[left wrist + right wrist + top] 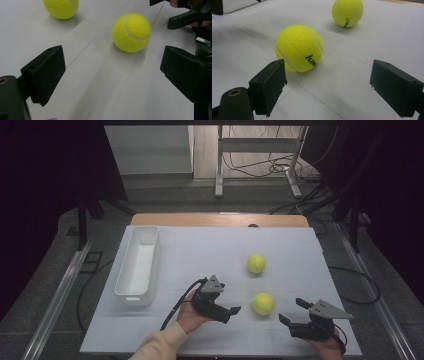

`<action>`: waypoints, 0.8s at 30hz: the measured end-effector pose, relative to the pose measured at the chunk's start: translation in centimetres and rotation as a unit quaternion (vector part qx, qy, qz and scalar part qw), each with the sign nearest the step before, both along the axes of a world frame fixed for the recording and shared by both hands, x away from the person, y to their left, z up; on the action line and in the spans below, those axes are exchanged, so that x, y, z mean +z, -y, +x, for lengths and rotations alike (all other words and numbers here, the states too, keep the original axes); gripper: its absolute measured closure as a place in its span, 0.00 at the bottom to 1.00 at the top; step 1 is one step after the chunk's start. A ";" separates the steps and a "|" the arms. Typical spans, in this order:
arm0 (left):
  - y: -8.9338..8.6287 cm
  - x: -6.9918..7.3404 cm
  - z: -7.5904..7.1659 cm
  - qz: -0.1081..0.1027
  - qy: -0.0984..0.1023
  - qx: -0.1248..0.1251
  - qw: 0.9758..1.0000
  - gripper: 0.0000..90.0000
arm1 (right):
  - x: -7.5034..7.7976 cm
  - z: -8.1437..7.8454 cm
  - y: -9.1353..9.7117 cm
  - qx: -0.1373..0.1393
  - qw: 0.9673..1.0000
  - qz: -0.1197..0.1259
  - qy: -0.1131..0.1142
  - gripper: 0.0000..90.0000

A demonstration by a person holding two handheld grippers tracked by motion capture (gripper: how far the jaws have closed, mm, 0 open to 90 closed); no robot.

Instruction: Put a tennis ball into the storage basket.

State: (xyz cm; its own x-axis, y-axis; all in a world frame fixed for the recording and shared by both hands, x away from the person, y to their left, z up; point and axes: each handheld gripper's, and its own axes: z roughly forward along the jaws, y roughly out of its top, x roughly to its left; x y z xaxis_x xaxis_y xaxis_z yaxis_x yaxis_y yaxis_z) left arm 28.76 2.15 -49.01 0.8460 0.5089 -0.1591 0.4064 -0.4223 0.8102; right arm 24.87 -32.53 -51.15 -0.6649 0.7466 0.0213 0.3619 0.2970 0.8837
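Two yellow tennis balls lie on the white table top. The near ball rests between my two grippers, and the far ball sits a little behind it. My left gripper is open, a short way left of the near ball and pointing at it. To the ball's right, my right gripper is also open, with its left jaw close to the ball but not touching it. Neither gripper holds anything.
An empty white rectangular tray stands lengthwise at the left of the table. The white sheet covers a wooden table top; beyond it are a table frame and loose cables on the floor.
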 end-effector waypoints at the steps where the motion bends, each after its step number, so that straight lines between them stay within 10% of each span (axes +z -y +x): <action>1: 0.1 0.0 0.0 0.000 -0.001 -0.001 1.000 0.08 | 0.0 0.0 0.0 0.000 1.000 0.000 0.000 0.15; 24: 2.6 -0.5 0.6 0.007 -0.009 -0.027 1.000 0.08 | 0.1 0.0 0.1 -0.002 1.000 0.002 0.001 0.15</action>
State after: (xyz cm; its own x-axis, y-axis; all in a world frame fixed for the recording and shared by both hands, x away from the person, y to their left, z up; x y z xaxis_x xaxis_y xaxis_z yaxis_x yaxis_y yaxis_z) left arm 29.34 -0.44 -49.47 0.8692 0.4653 -0.1673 0.3971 -0.4554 0.7968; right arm 24.87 -32.66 -51.10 -0.6617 0.7494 0.0227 0.3606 0.2916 0.8859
